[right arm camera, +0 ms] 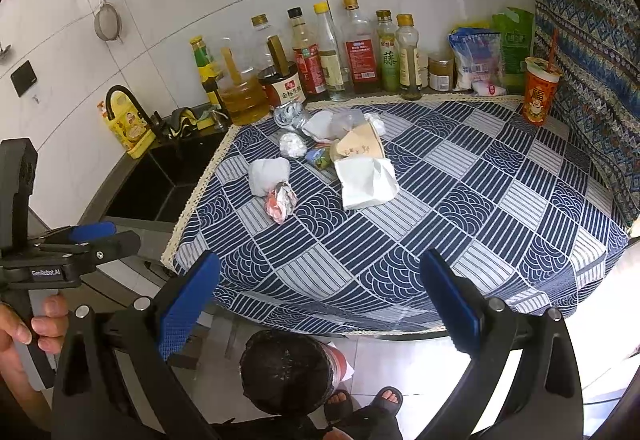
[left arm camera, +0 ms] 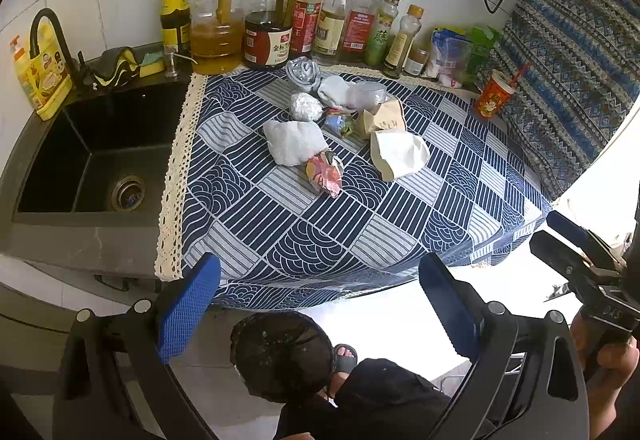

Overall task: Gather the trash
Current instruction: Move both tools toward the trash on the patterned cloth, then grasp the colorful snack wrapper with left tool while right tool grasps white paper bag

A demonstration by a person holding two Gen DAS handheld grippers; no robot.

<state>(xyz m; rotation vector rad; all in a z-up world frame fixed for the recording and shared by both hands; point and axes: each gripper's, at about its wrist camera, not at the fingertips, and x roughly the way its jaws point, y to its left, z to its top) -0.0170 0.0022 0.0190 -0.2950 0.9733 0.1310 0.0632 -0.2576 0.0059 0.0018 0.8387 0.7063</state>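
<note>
Several pieces of trash lie in a cluster on the blue patterned tablecloth (left arm camera: 360, 224): a white crumpled tissue (left arm camera: 294, 147), a pink foil wrapper (left arm camera: 325, 172), a white paper bag (left arm camera: 398, 153), a brown paper cup (left arm camera: 382, 117) and a foil ball (left arm camera: 306, 107). They also show in the right wrist view: tissue (right arm camera: 269, 175), wrapper (right arm camera: 281, 204), paper bag (right arm camera: 366, 181), cup (right arm camera: 360, 147). A black-lined trash bin (left arm camera: 280, 354) (right arm camera: 286, 374) stands on the floor below the counter edge. My left gripper (left arm camera: 320, 312) and right gripper (right arm camera: 320, 304) are both open and empty, held above the bin, short of the trash.
A black sink (left arm camera: 100, 159) lies left of the cloth, with a faucet (left arm camera: 52, 35) and dish soap (left arm camera: 42, 79). Sauce and oil bottles (left arm camera: 304, 15) line the back wall. An orange cup with straw (left arm camera: 494, 93) stands at the right. A person's sandalled feet (right arm camera: 360, 402) are beside the bin.
</note>
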